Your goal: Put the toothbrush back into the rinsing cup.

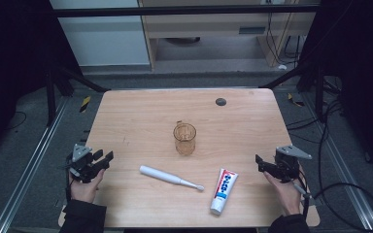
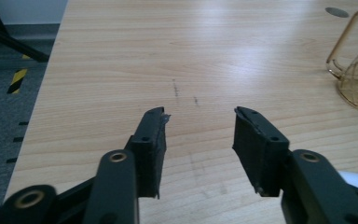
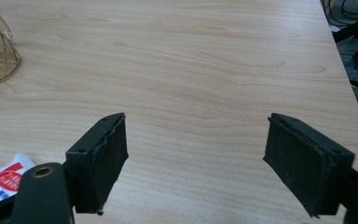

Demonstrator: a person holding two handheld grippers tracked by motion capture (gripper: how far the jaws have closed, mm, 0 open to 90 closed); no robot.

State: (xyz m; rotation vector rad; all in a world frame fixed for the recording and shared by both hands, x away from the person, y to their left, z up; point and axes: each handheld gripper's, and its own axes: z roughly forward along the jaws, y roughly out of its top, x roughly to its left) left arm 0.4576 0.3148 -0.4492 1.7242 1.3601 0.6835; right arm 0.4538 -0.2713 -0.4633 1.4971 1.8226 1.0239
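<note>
Toothbrush [image 1: 171, 176] lies flat between your two grippers, just in front of the cup [image 1: 184, 138], so with your left gripper [image 1: 98, 160] and right gripper [image 1: 263, 165] both spread wide and empty, reach in slowly and pinch its thick handle.

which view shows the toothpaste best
The high view: the whole toothpaste lies flat on the table, cap toward the person. The right gripper view catches just one printed corner at its lower left edge. The left gripper view gives nothing clear of it.
</note>
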